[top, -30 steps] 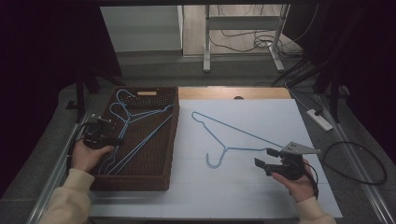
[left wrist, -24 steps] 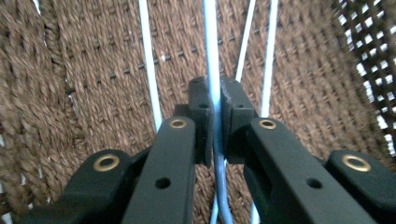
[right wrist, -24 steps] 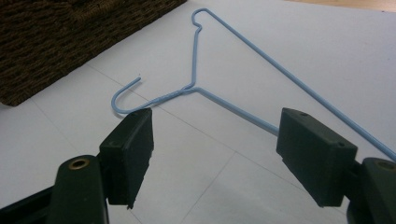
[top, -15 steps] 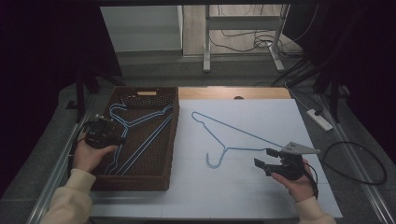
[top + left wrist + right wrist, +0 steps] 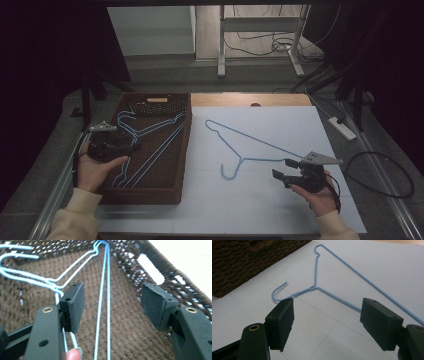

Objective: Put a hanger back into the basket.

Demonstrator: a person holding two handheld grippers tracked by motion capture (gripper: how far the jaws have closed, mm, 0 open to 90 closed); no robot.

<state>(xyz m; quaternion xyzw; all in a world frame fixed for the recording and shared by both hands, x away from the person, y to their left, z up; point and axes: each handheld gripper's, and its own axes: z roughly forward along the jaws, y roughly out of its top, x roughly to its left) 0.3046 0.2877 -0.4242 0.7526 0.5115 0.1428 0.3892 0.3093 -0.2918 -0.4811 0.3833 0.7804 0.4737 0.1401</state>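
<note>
A dark wicker basket on the table's left holds light blue wire hangers. Above them at the basket's left side is my left gripper, open; its jaws have just been opening, and nothing is between them. In the left gripper view the hangers lie on the basket floor below the spread jaws. Another blue hanger lies flat on the white table. My right gripper is open just right of its hook, touching nothing. In the right gripper view that hanger lies beyond the open jaws.
The white table top spreads right of the basket. A power strip and cables lie past the table's right edge. A metal rail runs along the left edge. Table legs and wires stand behind.
My left gripper has opened, letting go of the hangers in the basket, and has risen slightly toward the right. The right gripper has stayed still.
</note>
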